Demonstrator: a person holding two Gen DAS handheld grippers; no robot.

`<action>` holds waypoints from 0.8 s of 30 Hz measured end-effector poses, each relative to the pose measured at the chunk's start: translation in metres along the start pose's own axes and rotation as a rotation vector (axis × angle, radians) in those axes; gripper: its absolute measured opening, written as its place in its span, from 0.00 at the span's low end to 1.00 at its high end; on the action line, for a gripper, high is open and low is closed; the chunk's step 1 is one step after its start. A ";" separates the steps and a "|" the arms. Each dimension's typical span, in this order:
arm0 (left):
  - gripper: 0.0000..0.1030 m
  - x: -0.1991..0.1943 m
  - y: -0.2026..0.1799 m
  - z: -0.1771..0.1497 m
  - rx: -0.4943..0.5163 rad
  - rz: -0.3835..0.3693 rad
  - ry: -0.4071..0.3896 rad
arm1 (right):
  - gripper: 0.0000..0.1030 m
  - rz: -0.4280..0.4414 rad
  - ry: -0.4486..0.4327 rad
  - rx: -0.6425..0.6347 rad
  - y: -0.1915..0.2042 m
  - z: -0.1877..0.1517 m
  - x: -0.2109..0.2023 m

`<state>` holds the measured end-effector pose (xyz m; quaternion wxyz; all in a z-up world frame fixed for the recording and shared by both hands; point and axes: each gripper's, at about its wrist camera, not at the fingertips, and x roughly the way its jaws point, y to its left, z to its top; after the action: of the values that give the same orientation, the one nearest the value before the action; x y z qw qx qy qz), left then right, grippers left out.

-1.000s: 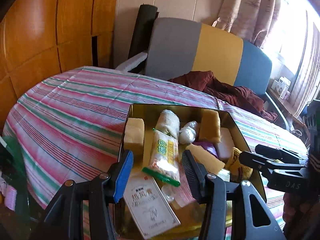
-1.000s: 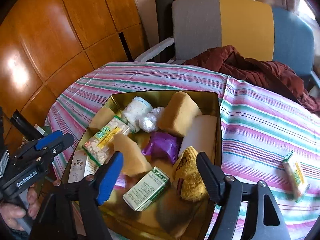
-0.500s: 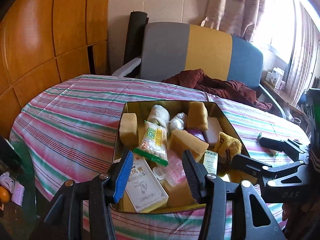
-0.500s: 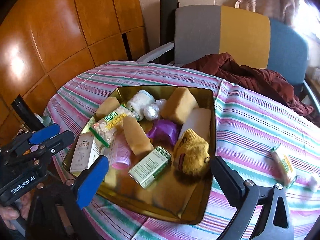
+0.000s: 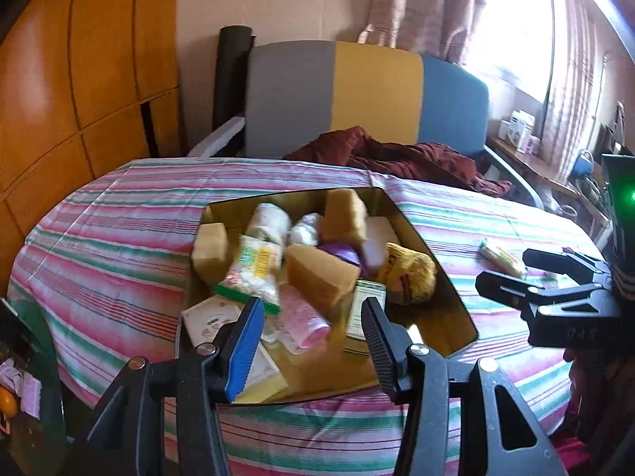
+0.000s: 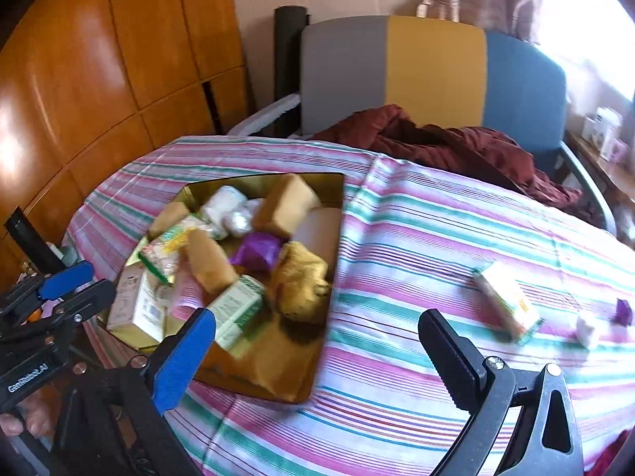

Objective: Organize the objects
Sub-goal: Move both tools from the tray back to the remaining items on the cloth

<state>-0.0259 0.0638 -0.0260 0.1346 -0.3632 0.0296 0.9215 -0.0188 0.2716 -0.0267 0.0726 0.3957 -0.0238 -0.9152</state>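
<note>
Holding nothing, the left gripper [image 5: 313, 341] hangs with fingers spread over the near end of a gold tray [image 5: 444, 277]; the right gripper [image 6: 317, 353] is likewise spread wide and empty, above the striped tablecloth [image 6: 416, 238] just right of the tray's near corner. Tray contents, heaped and touching: three tan sponges, one [image 5: 319, 273] at centre; a white roll [image 5: 268, 218] and a clear wrapped bundle [image 5: 303, 228] at the far end; a green-edged snack bag [image 5: 250, 273]; a purple packet [image 5: 341, 254]; a pale block [image 5: 377, 238] at the right wall; a yellow knit item [image 5: 410, 273] against the right rim; a pink-patterned bottle [image 5: 303, 315]; a green and white box [image 5: 363, 309]; a white box [image 5: 214, 317] at the near left corner. Loose on the cloth, well right of the tray: a small green and white packet [image 6: 506, 297], a little white item [image 6: 587, 327] and a purple scrap [image 6: 623, 311]. Behind the table: a grey, yellow and blue chair [image 6: 432, 71] bearing a maroon cloth [image 6: 456, 146].
</note>
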 end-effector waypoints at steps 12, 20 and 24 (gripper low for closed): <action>0.50 0.004 -0.053 0.004 0.131 -0.079 0.019 | 1.00 -0.122 0.023 0.122 -0.081 -0.018 -0.015; 0.50 0.014 -0.090 0.009 0.207 -0.144 0.043 | 1.00 -0.223 0.040 0.210 -0.146 -0.024 -0.029; 0.50 0.020 -0.109 0.015 0.239 -0.189 0.055 | 1.00 -0.271 0.053 0.261 -0.182 -0.024 -0.034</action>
<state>-0.0203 0.1758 -0.0232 0.2620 -0.3706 0.1087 0.8844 0.0011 0.4570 -0.0368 -0.1026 0.4253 -0.0871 -0.8950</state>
